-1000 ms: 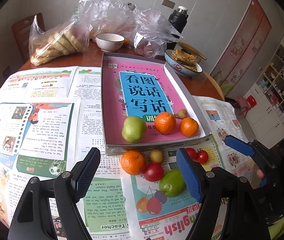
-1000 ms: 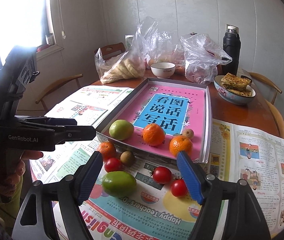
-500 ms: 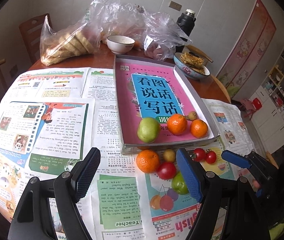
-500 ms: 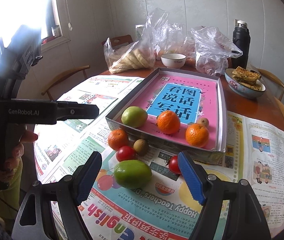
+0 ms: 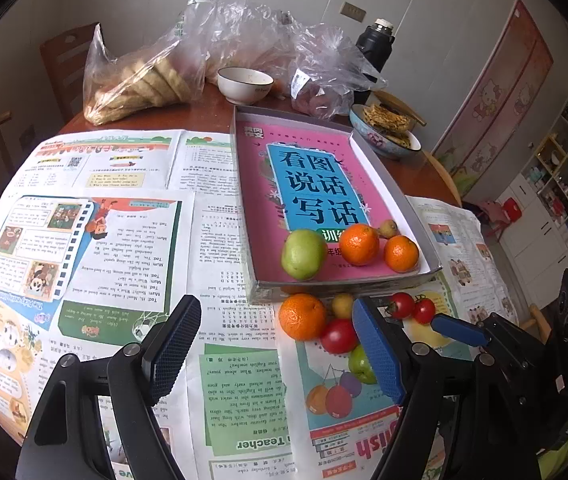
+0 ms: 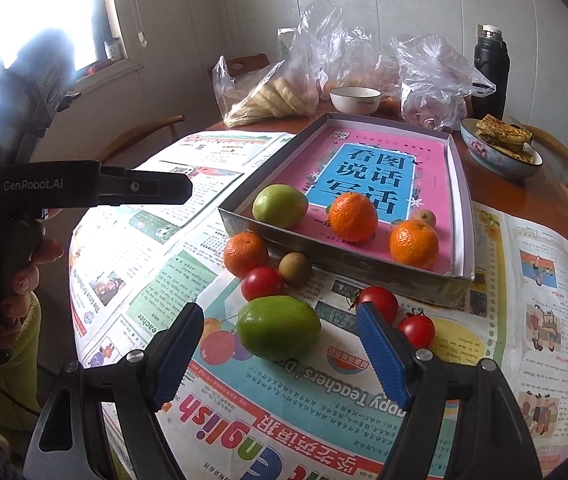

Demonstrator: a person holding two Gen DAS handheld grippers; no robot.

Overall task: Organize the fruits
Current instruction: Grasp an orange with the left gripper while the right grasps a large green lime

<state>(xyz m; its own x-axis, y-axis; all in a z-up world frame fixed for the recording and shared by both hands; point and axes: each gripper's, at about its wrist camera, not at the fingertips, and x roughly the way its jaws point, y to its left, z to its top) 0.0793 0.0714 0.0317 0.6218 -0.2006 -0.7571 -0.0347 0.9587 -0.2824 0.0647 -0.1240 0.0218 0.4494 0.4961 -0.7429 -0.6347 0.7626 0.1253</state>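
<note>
Green fruit [image 6: 279,327] before gaping right claw [image 6: 280,356], apart

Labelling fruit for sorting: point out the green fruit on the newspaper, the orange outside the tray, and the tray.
green fruit [image 6: 278,327], right wrist view, top skin.
orange [image 6: 245,253], right wrist view, centre.
tray [image 6: 324,258], right wrist view, near wall.
</note>
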